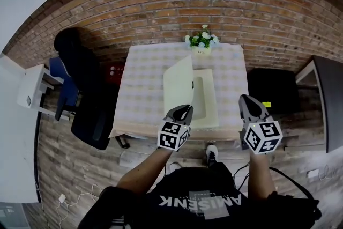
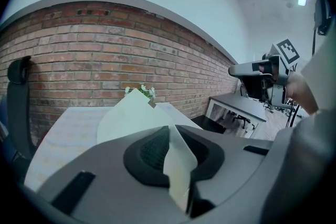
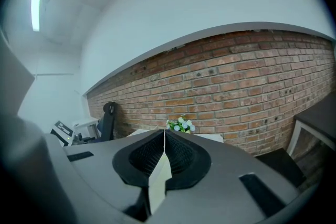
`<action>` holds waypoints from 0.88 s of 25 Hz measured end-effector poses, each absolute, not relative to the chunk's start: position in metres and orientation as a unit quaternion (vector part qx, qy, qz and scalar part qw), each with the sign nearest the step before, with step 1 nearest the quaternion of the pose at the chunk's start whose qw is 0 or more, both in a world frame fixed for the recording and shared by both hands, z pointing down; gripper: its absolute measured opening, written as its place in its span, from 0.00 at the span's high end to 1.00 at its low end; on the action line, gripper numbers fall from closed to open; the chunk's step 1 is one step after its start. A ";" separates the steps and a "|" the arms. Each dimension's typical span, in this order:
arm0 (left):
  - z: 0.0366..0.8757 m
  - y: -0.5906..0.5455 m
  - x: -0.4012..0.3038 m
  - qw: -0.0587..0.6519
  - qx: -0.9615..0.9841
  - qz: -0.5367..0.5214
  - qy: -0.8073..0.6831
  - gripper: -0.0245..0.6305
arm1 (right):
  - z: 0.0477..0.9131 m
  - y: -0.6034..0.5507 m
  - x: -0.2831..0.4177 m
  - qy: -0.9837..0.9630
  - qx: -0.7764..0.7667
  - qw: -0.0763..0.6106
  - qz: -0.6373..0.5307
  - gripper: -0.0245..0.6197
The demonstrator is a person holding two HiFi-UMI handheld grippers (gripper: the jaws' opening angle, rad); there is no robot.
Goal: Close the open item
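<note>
A cream folder (image 1: 206, 104) lies open on the checked table (image 1: 143, 83), near its front edge. Its left cover (image 1: 178, 87) stands raised, almost upright. My left gripper (image 1: 182, 111) is at the cover's near lower corner, shut on it. In the left gripper view the cream cover (image 2: 131, 113) runs up from between the pads of the left gripper (image 2: 169, 136). My right gripper (image 1: 249, 104) hovers at the table's front right corner, apart from the folder, and is shut. Nothing of the folder is gripped in the right gripper (image 3: 164, 136). The right gripper (image 2: 262, 68) also shows in the left gripper view.
A small pot of white flowers (image 1: 202, 39) stands at the table's far edge against the brick wall. A black office chair (image 1: 80, 83) is left of the table, a black cabinet (image 1: 273, 91) to its right, a white desk (image 1: 32, 86) at far left.
</note>
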State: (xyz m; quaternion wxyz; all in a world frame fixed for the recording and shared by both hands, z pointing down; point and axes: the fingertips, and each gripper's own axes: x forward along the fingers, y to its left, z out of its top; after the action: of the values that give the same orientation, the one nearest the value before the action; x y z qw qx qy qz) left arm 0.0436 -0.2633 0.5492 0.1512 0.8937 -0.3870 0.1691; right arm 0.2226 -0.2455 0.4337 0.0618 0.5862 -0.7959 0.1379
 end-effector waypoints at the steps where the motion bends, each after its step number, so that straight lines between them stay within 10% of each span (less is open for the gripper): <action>1: 0.552 -0.262 0.049 0.152 0.895 0.173 -0.382 0.90 | 0.435 -0.246 0.225 -0.794 0.588 0.062 0.140 0.90; 22: 0.619 -0.259 0.131 0.175 0.901 0.239 -0.318 0.88 | 0.482 -0.252 0.277 -0.773 0.601 0.086 0.183 0.90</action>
State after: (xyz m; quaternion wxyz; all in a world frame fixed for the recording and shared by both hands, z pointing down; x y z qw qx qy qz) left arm 0.1309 -0.2589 0.6190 0.1748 0.9008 -0.3177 0.2388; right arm 0.2775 -0.2516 0.4823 0.0865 0.6008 -0.7735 0.1826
